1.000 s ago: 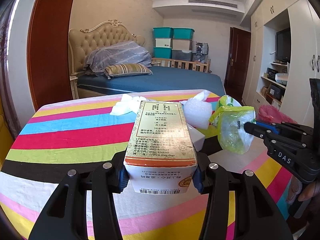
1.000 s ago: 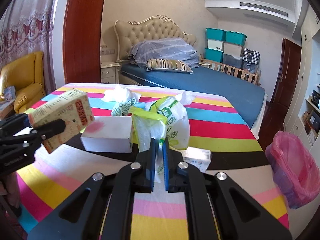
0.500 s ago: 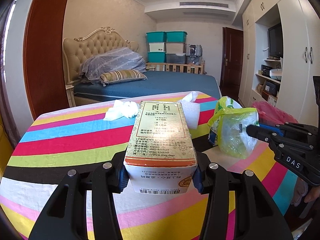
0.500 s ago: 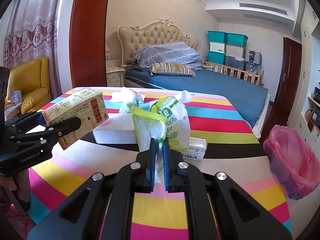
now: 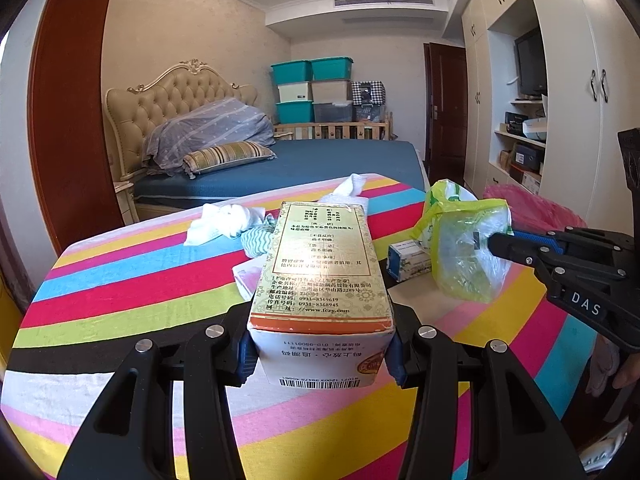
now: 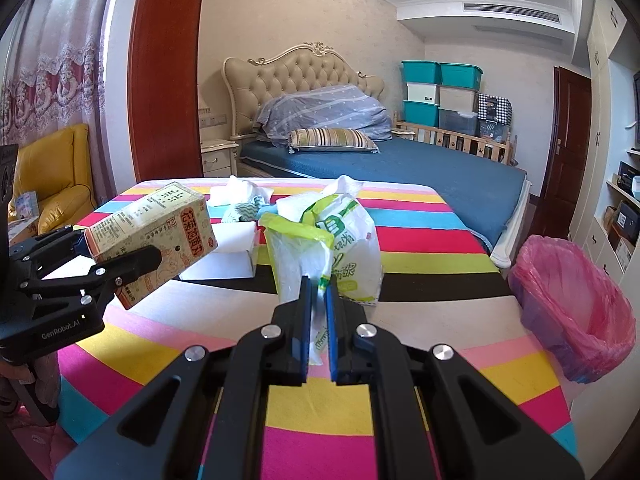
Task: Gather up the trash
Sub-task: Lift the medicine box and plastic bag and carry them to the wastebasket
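Note:
My left gripper point(image 5: 320, 354) is shut on a tan and gold cardboard box point(image 5: 320, 280) and holds it above the striped table point(image 5: 120, 300); the box also shows in the right wrist view point(image 6: 152, 240). My right gripper point(image 6: 319, 292) is shut on a green and white plastic bag point(image 6: 332, 248), lifted off the table; the bag also shows in the left wrist view point(image 5: 464, 248). A bin with a pink liner point(image 6: 572, 304) stands on the floor to the right of the table.
On the table lie a white box point(image 6: 228, 256), crumpled white tissues point(image 5: 224, 224), a patterned cloth point(image 5: 256, 240) and a small blue and white box point(image 5: 408, 264). A bed point(image 6: 400, 160) stands behind, a yellow armchair point(image 6: 52, 184) at left, cupboards at right.
Both grippers have risen and drawn back from the table with their loads. The bag now hangs clear of the table, and the small blue and white box shows beneath it.

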`<state>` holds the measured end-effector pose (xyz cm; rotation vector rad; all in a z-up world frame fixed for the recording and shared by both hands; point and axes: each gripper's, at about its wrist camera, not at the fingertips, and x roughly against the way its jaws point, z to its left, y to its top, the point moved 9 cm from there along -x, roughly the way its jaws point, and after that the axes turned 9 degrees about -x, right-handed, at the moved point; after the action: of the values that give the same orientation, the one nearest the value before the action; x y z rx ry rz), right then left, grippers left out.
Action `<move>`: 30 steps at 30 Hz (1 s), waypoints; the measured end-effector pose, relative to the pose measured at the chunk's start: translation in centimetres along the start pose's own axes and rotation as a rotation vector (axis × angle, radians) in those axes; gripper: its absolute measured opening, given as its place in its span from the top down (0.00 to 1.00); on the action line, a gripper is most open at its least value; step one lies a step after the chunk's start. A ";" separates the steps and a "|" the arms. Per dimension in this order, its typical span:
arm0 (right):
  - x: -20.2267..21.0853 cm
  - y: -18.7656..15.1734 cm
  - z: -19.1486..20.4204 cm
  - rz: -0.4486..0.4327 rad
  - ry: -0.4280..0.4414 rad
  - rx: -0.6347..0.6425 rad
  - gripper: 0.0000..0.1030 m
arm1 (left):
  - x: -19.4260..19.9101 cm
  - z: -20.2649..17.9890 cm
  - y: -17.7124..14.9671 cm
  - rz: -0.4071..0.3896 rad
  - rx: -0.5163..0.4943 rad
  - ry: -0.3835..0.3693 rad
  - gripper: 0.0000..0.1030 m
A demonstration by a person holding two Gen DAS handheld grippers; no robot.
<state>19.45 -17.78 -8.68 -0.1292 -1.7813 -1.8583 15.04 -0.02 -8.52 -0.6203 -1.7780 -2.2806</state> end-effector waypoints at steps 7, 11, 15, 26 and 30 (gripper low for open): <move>1.1 -0.1 -1.2 -0.014 -0.012 -0.014 0.93 | -0.1 -1.0 -0.1 0.005 -0.035 -0.012 0.55; 1.8 -0.2 -1.9 -0.022 -0.023 -0.021 0.93 | -0.1 -1.9 0.0 0.005 -0.056 -0.022 0.55; 2.3 -0.3 -2.8 -0.030 -0.032 -0.033 0.93 | -0.1 -2.5 0.3 0.004 -0.076 -0.034 0.55; 4.4 -0.2 -6.8 -0.064 -0.086 -0.083 0.93 | -0.8 -5.3 1.6 0.006 -0.132 -0.084 0.55; 5.4 -0.2 -8.7 -0.082 -0.126 -0.091 0.93 | -1.5 -7.1 2.7 0.003 -0.151 -0.128 0.55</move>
<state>17.45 -27.79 -7.45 -0.2145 -1.8103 -2.0300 15.94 -7.67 -8.22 -0.8122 -1.6669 -2.4400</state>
